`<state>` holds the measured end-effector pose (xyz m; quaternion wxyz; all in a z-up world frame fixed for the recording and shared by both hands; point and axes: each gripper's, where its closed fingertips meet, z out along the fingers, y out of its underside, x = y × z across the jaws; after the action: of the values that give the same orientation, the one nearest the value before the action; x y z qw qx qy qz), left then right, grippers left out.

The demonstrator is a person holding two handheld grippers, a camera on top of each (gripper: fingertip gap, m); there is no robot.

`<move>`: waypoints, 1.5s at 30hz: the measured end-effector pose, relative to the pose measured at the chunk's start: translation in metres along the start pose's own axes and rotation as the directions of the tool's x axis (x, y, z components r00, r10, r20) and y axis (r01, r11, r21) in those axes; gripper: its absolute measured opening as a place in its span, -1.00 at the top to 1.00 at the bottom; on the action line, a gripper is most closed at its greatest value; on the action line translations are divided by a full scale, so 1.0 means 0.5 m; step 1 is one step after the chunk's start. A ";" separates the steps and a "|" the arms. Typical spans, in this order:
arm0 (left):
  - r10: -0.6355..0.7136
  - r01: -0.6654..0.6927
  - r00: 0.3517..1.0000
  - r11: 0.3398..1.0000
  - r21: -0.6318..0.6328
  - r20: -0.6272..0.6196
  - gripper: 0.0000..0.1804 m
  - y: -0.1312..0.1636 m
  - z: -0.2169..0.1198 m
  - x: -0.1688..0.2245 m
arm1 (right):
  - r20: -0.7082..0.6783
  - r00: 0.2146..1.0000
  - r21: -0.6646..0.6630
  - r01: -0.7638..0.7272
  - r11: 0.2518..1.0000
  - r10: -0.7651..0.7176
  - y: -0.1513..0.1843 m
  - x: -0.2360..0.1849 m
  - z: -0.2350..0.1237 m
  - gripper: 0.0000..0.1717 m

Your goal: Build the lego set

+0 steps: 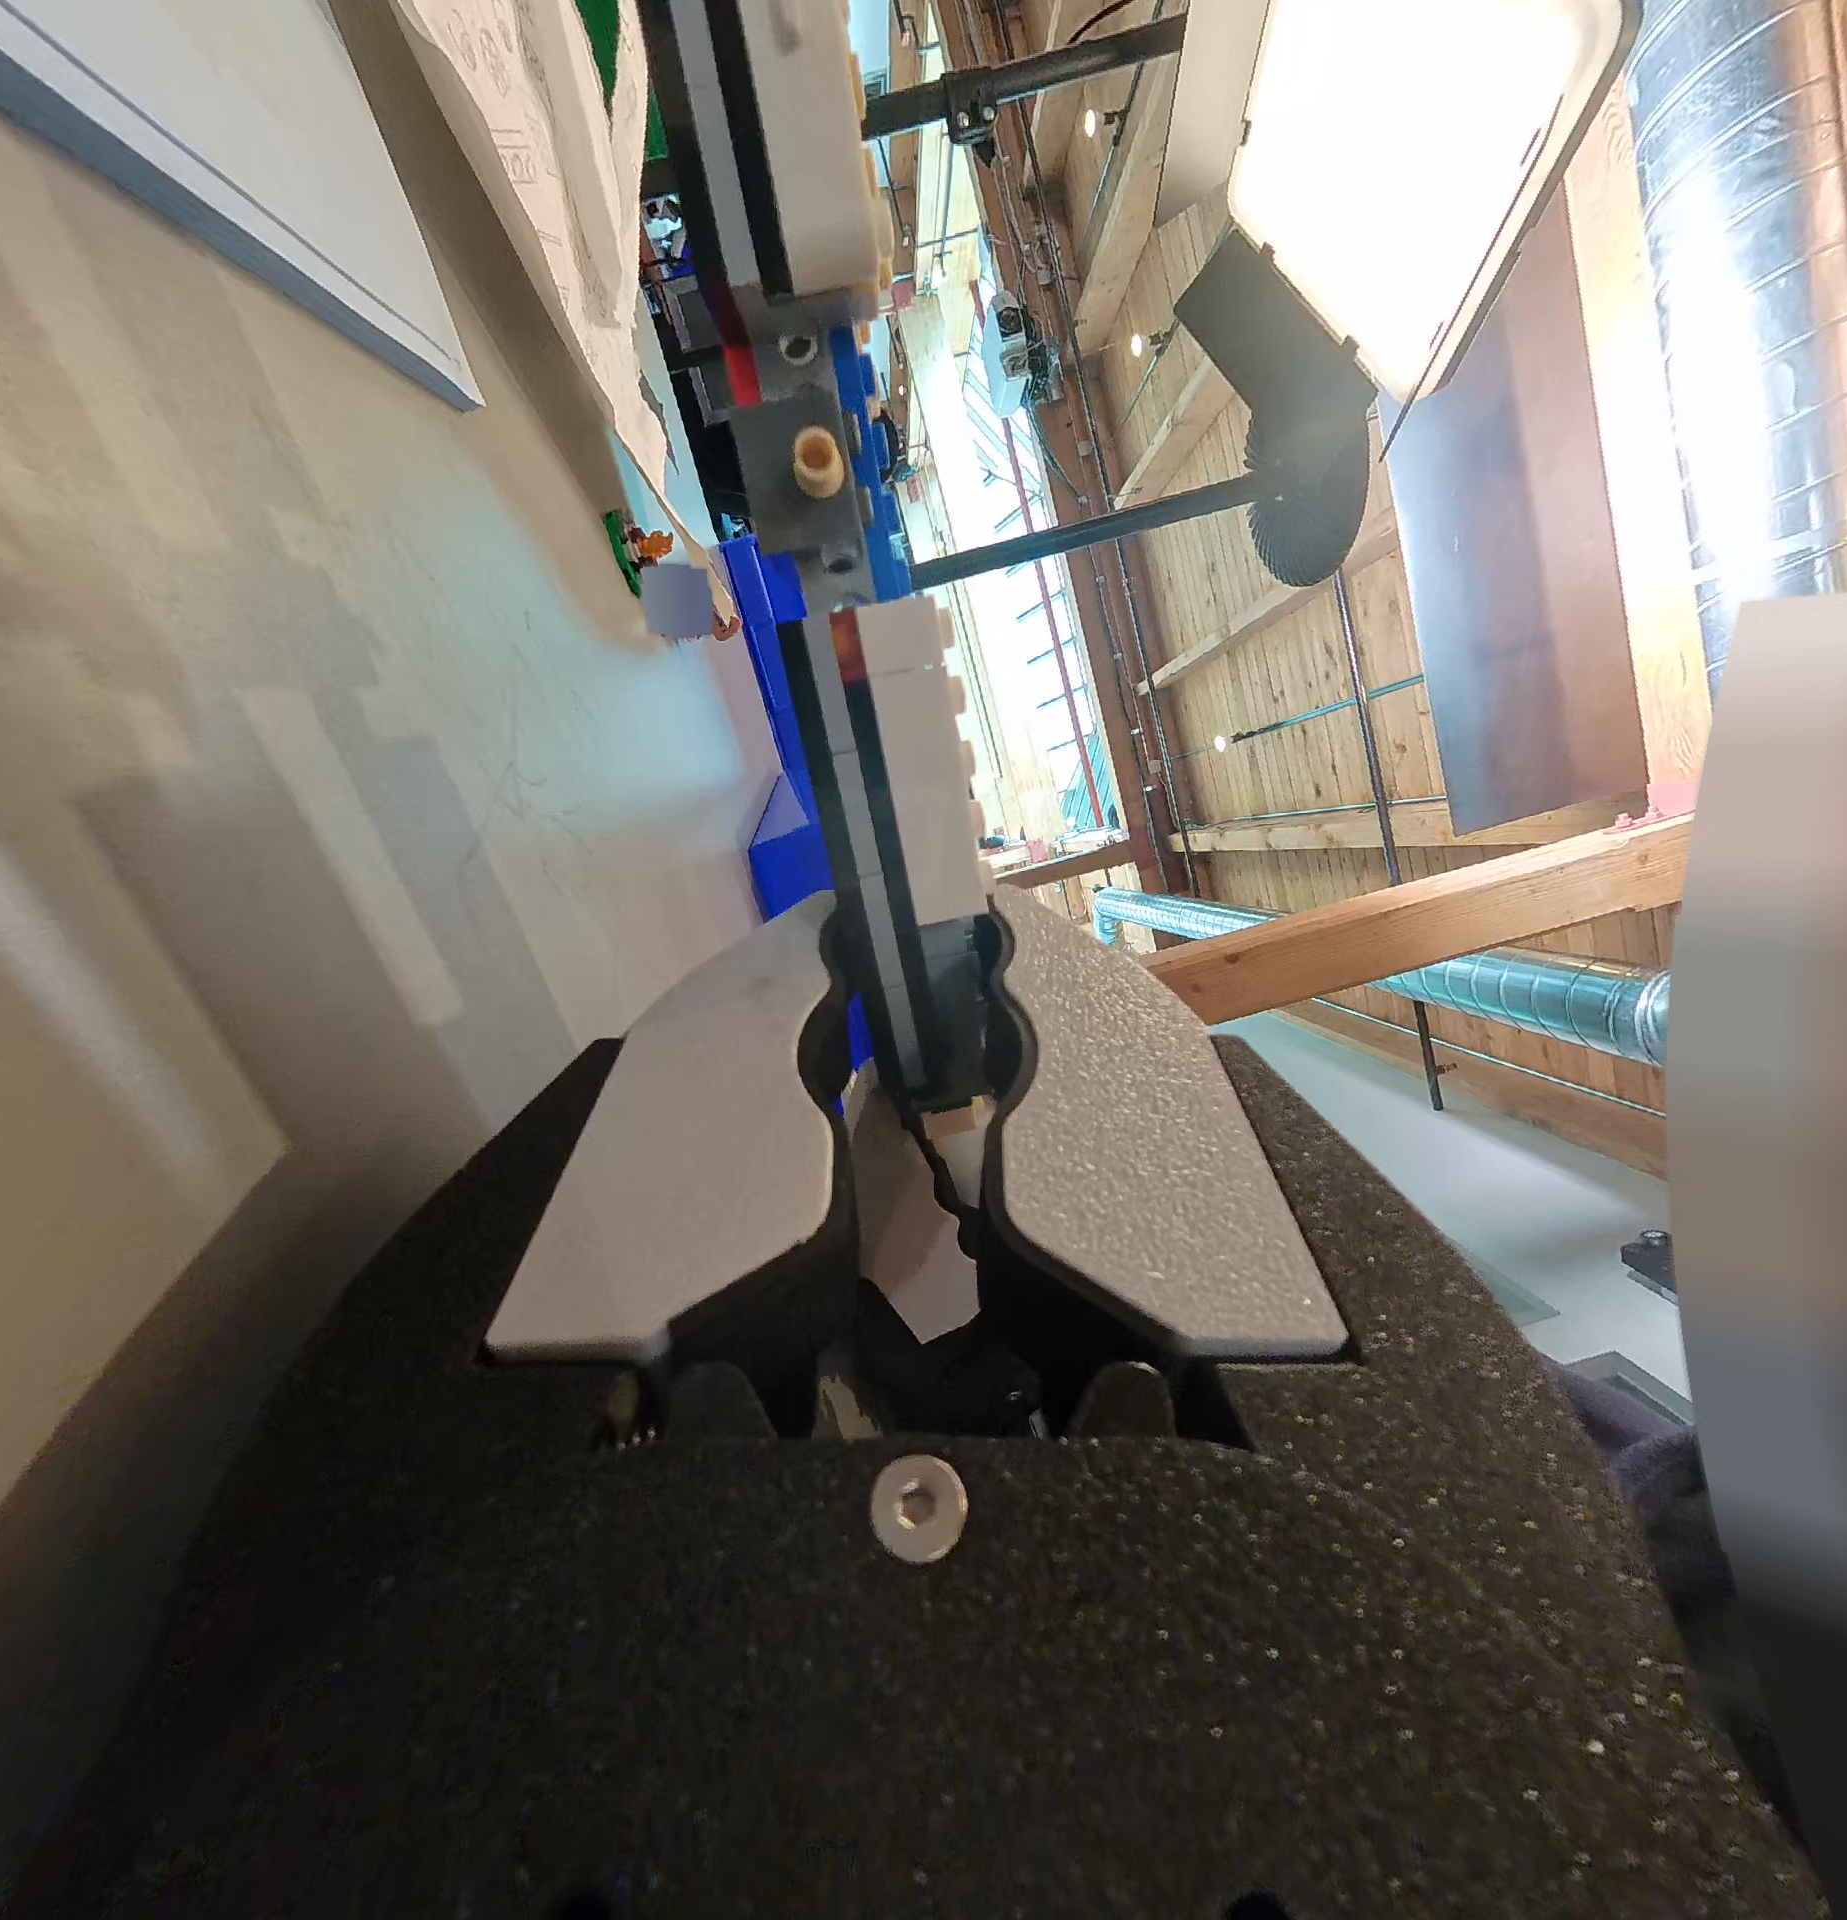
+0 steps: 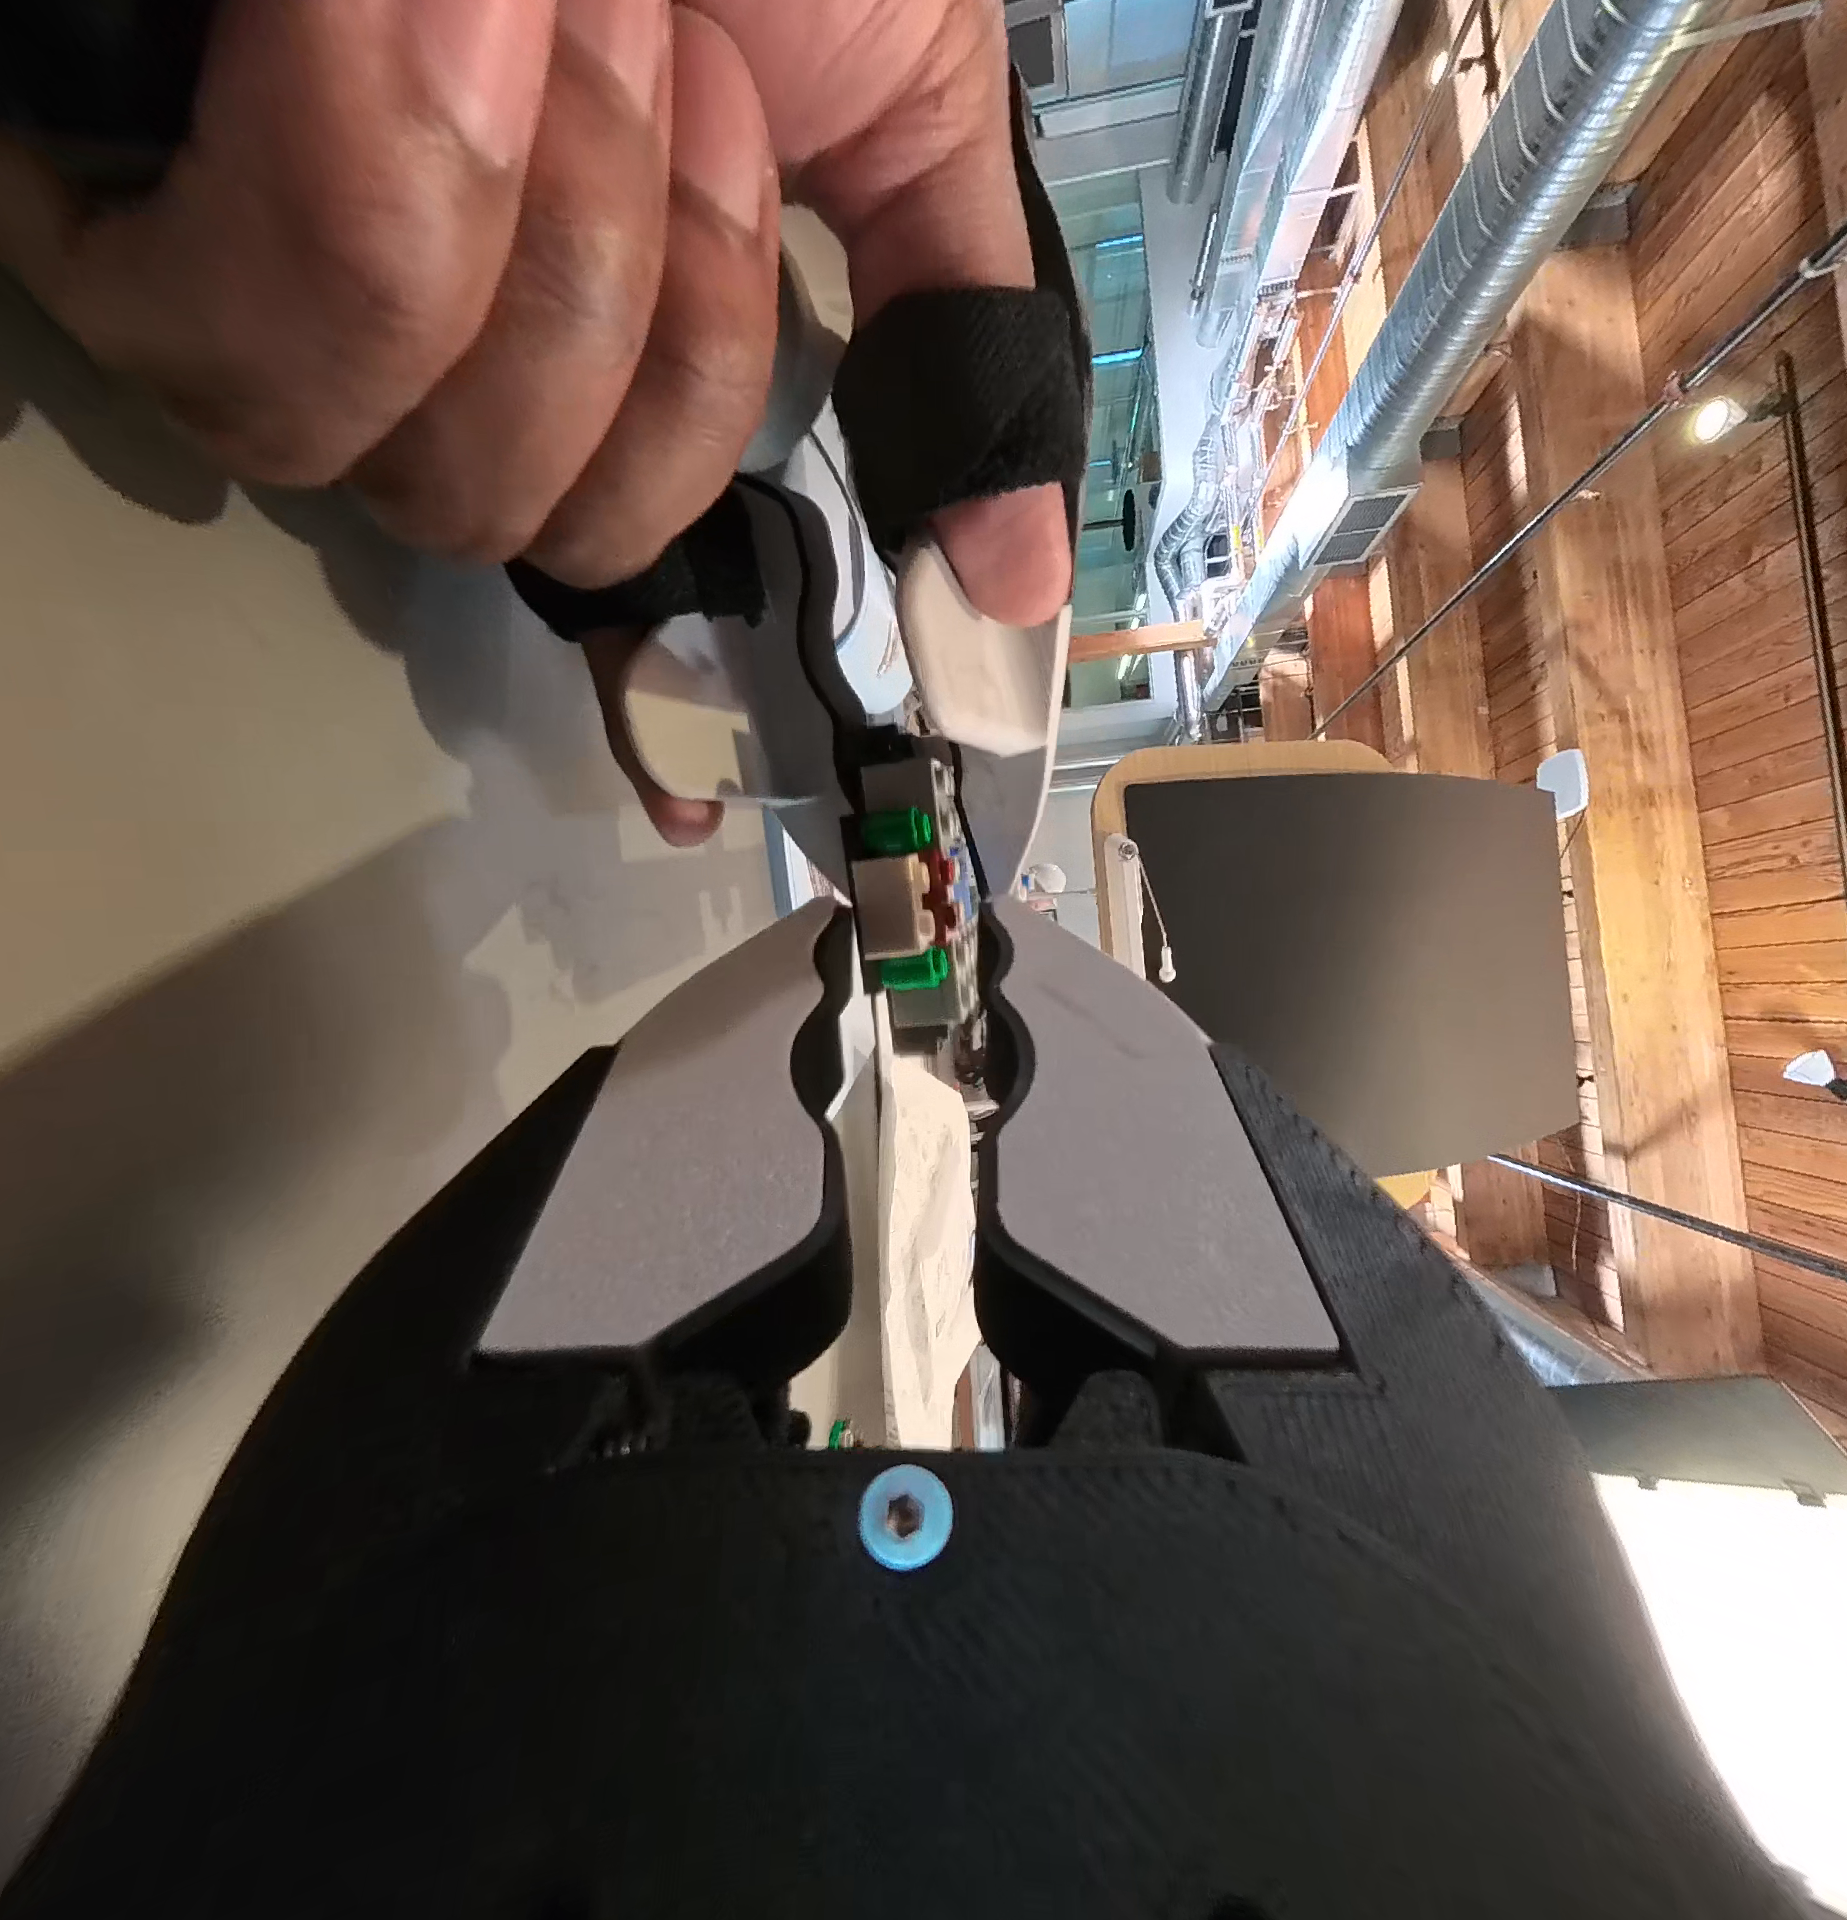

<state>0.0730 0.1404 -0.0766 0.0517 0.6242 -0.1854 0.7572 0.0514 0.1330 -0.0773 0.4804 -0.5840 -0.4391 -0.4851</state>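
Gripped between the grey fingers (image 1: 1095, 1060) of the left gripper (image 1: 914, 997), a long toy-brick assembly (image 1: 888, 790) of black, grey and white bricks runs straight out from the narrow gap between the jaws, both pads pressed against its near end. Farther along the same build, past the white studded section, sits a dark grey block with a tan peg (image 1: 817, 457), backed by blue bricks (image 1: 867, 436), and beyond that a second white slab (image 1: 815, 135) reaches the top of the left wrist view. To the left of the build lies a pale table surface (image 1: 327, 727) with blue bins (image 1: 768, 623), printed sheets of paper (image 1: 545, 156) and a few small bricks (image 1: 638, 545); to the right hang a bright lamp panel (image 1: 1418, 156) and a silver duct (image 1: 1521, 997) against wooden walls. Seen from the right wrist, the right gripper (image 2: 914, 961) is likewise nearly closed, its pads on either side of a small cluster of bricks (image 2: 903, 904): a tan block flanked by two green round studs on a grey plate, with dark red pieces beside them. Directly beyond that cluster, tip to tip, the other gripper (image 2: 888, 727) meets it, held by a person's hand (image 2: 483, 260) with a black strap around the thumb (image 2: 960, 405). Behind stand a dark panel with a light wooden frame (image 2: 1345, 935) and wood-clad walls with ducting (image 2: 1470, 260).
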 end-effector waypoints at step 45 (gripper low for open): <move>0.793 -0.450 0.503 0.580 -0.679 0.344 0.14 0.112 -0.102 -0.046 | 0.218 0.906 -0.056 -0.359 0.932 0.362 0.088 -0.033 -0.132 0.65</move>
<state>0.0136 0.1097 -0.1185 -0.1393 0.6802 -0.6033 0.3923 0.0825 0.0602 -0.0950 0.5046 -0.7096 -0.3716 -0.3220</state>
